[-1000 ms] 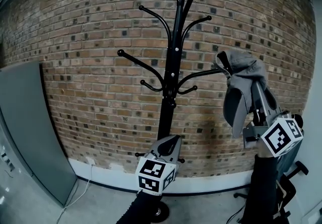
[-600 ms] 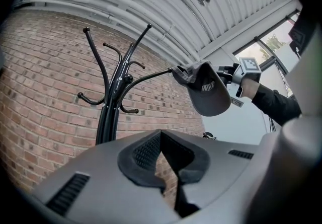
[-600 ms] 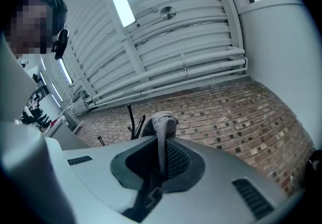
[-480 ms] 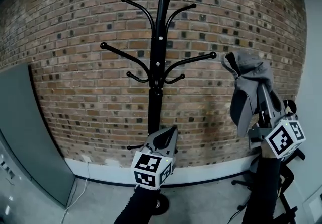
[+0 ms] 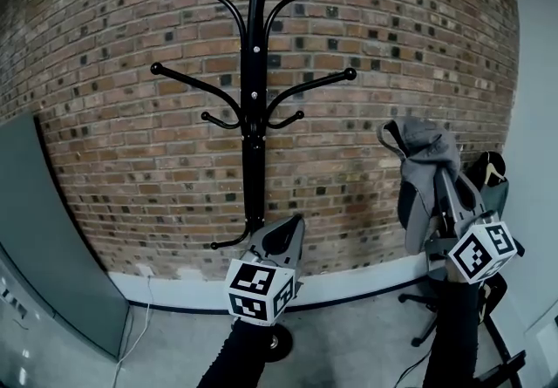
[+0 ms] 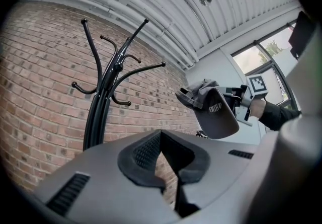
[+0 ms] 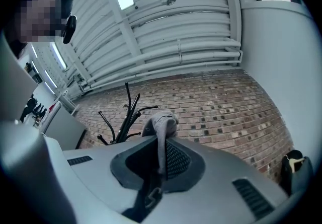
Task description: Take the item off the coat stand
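The black coat stand (image 5: 254, 98) rises in front of the brick wall, and all its hooks are bare. A grey cap (image 5: 425, 168) hangs to the right of the stand, clear of the nearest hook tip (image 5: 350, 74). My right gripper (image 5: 445, 177) points upward and is shut on the cap's fabric. In the right gripper view the cap (image 7: 162, 122) is pinched between the pads (image 7: 173, 160), with the stand (image 7: 128, 117) behind it. My left gripper (image 5: 293, 228) is held low near the stand's pole, shut and empty. The left gripper view shows the stand (image 6: 103, 97) and the cap (image 6: 214, 112).
A grey panel (image 5: 44, 247) leans against the wall at the left. A white cable (image 5: 131, 325) runs along the floor by the skirting. A black office chair (image 5: 493, 181) stands at the far right, just behind my right gripper.
The cap has come off the hook's tip and moved down and to the right with my right gripper. The stand now sits further left in view. The left gripper has stayed low.
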`<state>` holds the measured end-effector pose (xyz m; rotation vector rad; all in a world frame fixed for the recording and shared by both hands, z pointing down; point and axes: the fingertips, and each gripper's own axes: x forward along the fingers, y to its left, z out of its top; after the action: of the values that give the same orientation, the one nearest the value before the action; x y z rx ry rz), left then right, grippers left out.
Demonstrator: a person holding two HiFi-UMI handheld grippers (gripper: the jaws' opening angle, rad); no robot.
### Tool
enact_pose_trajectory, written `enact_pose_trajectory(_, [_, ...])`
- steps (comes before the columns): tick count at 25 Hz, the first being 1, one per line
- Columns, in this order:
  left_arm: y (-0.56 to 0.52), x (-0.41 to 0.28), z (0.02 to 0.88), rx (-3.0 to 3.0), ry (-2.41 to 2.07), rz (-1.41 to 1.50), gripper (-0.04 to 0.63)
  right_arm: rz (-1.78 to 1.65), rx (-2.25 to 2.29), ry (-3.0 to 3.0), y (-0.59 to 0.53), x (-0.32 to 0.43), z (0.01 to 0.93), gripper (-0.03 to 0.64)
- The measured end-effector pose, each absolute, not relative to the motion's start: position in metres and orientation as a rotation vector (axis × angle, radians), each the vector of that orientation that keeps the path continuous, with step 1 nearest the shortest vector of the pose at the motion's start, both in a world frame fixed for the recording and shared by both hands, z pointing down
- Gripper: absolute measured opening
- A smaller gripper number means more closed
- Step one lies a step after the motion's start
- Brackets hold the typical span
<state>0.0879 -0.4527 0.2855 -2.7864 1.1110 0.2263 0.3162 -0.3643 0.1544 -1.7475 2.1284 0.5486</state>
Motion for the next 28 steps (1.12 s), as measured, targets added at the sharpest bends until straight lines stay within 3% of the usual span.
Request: enact_pose_trajectory(28, [-0.444, 0.07, 0.324, -2.811, 1.149, 0.205, 0.008, 0.354, -1.913, 2.157, -0.346, 0.295, 0.292, 0.026])
